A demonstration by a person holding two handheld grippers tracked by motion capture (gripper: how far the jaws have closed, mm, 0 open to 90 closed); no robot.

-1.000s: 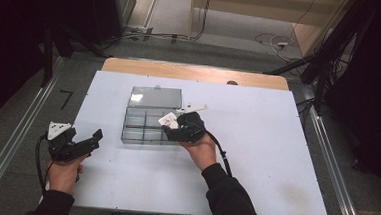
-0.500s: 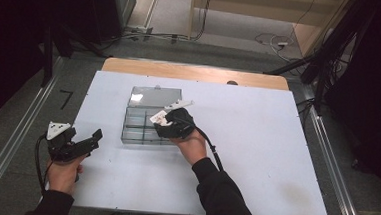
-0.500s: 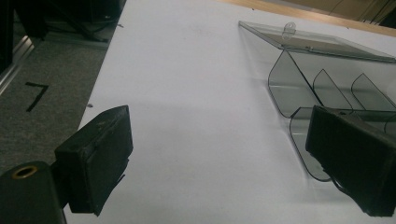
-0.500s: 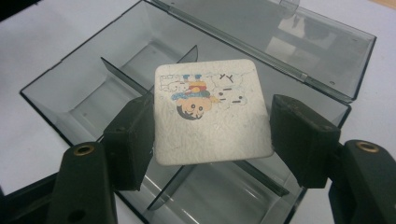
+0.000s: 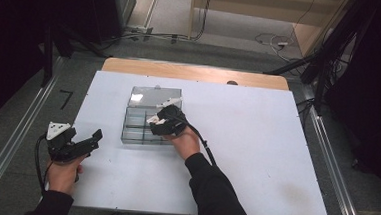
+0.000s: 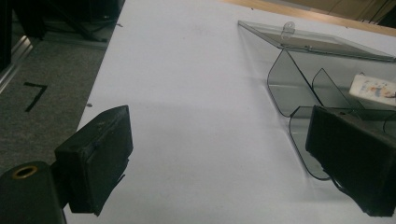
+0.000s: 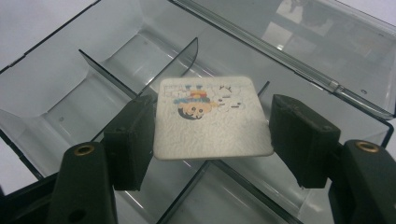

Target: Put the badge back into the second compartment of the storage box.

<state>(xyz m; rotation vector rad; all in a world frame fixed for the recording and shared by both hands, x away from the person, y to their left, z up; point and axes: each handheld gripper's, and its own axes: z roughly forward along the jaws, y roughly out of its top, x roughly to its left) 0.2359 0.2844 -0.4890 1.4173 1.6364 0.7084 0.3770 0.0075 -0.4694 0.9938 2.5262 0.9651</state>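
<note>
A clear plastic box point(image 5: 136, 126) with several compartments lies on the white table, its lid point(image 5: 155, 96) open toward the far side. My right gripper point(image 5: 156, 121) hovers over the box's right half, shut on a small white square tile point(image 7: 210, 119) with a cartoon print. The tile hangs flat above the dividers point(image 7: 140, 70), held by its two side edges. The tile point(image 6: 373, 88) also appears over the box in the left gripper view. My left gripper point(image 5: 94, 137) rests near the table's left front, open and holding nothing, pointing toward the box point(image 6: 303, 88).
The white table point(image 5: 256, 141) has bare room to the right of the box and along its front. A wooden strip point(image 5: 195, 72) runs along the far edge. Metal rails point(image 5: 16, 142) flank the table on both sides.
My right gripper has carried the tile leftward, from the box's right edge to over its compartments. The left gripper has stayed in place.
</note>
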